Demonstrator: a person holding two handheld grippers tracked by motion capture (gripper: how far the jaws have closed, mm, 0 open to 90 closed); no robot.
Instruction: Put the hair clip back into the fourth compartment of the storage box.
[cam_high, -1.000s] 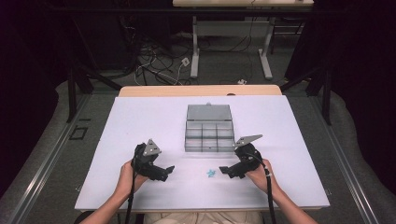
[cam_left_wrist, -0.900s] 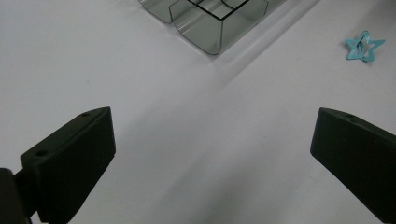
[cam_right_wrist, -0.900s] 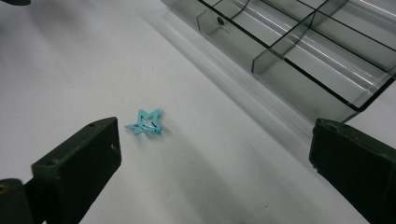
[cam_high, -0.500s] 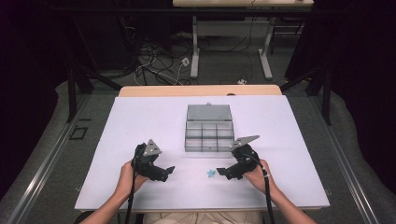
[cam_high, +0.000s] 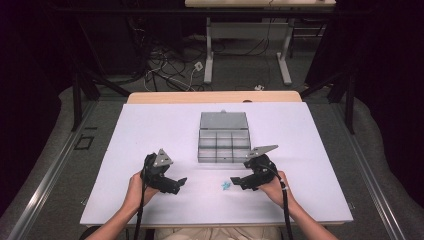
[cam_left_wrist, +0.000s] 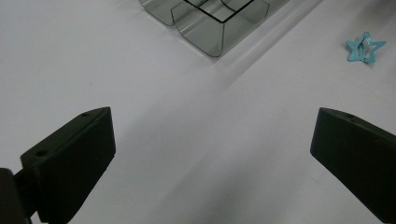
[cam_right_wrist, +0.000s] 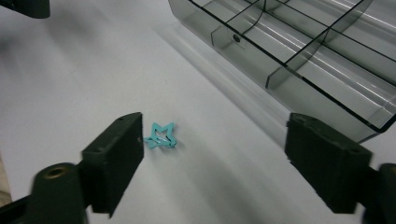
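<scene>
Between the two black jaws of your right gripper (cam_right_wrist: 212, 163) lies bare white table, and the jaws stand apart; they have just been closing, with nothing pressed between them. Just beside the left-hand jaw in the right gripper view sits the star clip (cam_right_wrist: 161, 136), a small teal outline of a star lying flat on the table (cam_right_wrist: 70, 84), close to the jaw's inner face but seemingly not touching it, though the angle makes that hard to judge. From the high view the same clip (cam_high: 226, 185) is only a blue speck just ahead of your right gripper (cam_high: 239, 182), its shape lost.

Your left gripper (cam_left_wrist: 212, 154) also holds its jaws wide apart over bare table, and in its own view the clip (cam_left_wrist: 364, 47) lies well off toward the upper right, showing a thin bar across its hollow middle. From above, your left gripper (cam_high: 177, 184) rests near the table's front edge.

Beyond both stands the organiser box (cam_high: 224, 142), smoky clear plastic with thin dark-edged dividers. The right gripper view shows its rounded compartment floors (cam_right_wrist: 299, 51); the high view shows its lid laid open behind.
</scene>
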